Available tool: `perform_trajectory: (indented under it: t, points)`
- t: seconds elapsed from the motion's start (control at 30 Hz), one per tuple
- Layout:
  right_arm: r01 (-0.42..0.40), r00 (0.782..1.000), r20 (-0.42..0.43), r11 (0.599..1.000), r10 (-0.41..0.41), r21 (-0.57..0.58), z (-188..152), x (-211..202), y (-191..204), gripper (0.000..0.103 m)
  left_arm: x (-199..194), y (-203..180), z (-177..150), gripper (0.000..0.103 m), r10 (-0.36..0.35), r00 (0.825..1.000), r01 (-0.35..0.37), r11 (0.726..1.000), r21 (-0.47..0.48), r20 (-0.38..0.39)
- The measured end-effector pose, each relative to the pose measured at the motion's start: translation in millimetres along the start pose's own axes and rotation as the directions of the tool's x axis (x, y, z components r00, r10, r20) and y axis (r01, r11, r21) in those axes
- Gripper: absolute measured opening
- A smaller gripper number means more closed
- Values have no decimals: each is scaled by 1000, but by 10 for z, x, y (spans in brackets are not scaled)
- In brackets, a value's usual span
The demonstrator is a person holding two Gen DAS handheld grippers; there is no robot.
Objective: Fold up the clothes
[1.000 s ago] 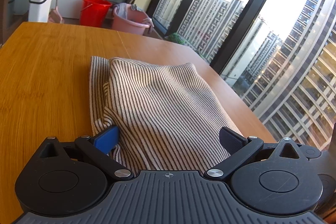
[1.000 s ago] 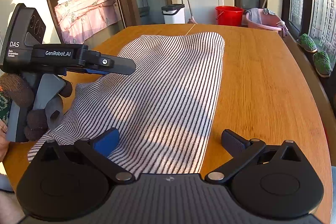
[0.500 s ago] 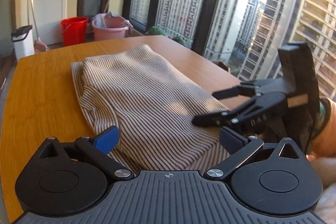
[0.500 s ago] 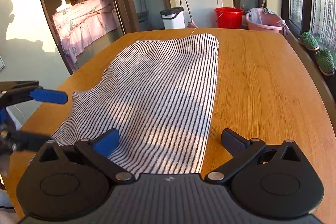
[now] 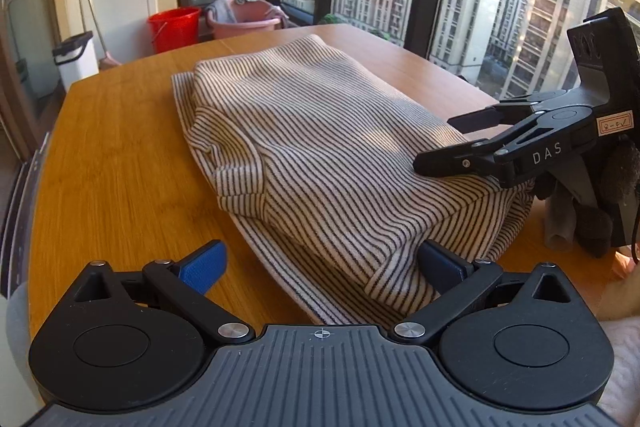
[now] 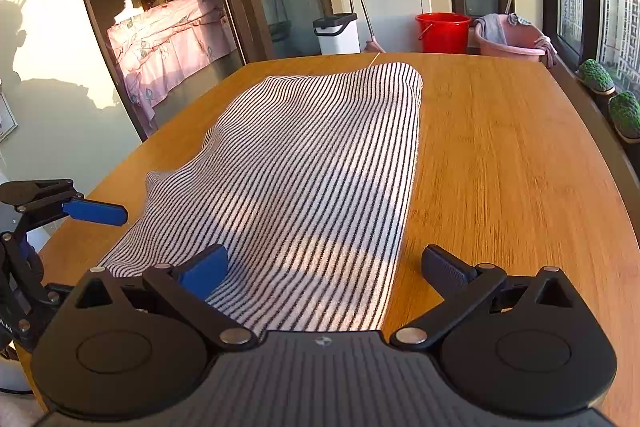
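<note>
Hidden: near hem of the striped garment [image 6: 304,187] is cut off under the right gripper [image 6: 324,263].
Fabric: soft, ribbed, folded double.
Table [image 5: 112,163]: smooth wood.
Fingers: left gripper [image 5: 320,261] and right gripper both spread wide, holding nothing.

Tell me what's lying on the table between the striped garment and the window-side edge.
Nothing: in the right wrist view, bare wooden table runs from the striped garment to that edge.

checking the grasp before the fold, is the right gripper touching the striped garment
Cannot tell. In the left wrist view the right gripper overlaps the striped garment, but no contact or gap shows plainly. In its own view the garment lies between open fingers, clearance unclear.
</note>
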State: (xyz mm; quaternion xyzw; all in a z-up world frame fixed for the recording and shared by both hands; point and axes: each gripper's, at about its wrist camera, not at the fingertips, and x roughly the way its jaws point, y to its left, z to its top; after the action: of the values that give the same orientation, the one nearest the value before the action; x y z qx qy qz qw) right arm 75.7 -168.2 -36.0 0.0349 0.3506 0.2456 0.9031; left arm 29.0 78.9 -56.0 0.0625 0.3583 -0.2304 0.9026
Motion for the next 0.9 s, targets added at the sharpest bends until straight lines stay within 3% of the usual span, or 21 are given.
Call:
perform_trajectory:
  t: [0.07,0.17,0.23,0.33,0.43,0.53,0.63,0.8,0.9]
  points:
    - [-30,998,56,999,31,-15,-30,-136,-9,103,-145,82,32,103,38,999,-37,999,-23,39]
    - [1,984,175,983,32,-186,-65,-460,205,102,-338,273,69,103,51,995,-41,992,-120,85]
    - [2,973,220,947,73,-322,-66,-655,424,73,-429,424,60,103,24,995,0,975,-224,101]
    - [-106,975,123,871,186,-480,-45,-722,734,50,-477,536,52,103,-16,994,52,943,-329,112]
    - [-169,977,1,770,215,-615,-87,-617,1001,44,-480,513,41,103,-12,994,48,939,-339,108]
    - [-177,981,-64,720,181,-672,-155,-406,1142,44,-501,476,35,103,-17,993,55,943,-328,117]
    - [-210,978,-125,729,169,-651,-151,-199,1156,46,-527,438,2,103,-22,992,61,945,-321,123]
    - [-240,971,-149,762,188,-602,-106,-223,1155,52,-547,466,-11,103,-17,992,60,940,-336,128]
    - [-240,971,-147,745,190,-623,-182,-340,1132,57,-557,465,-17,103,-51,988,100,929,-356,144]
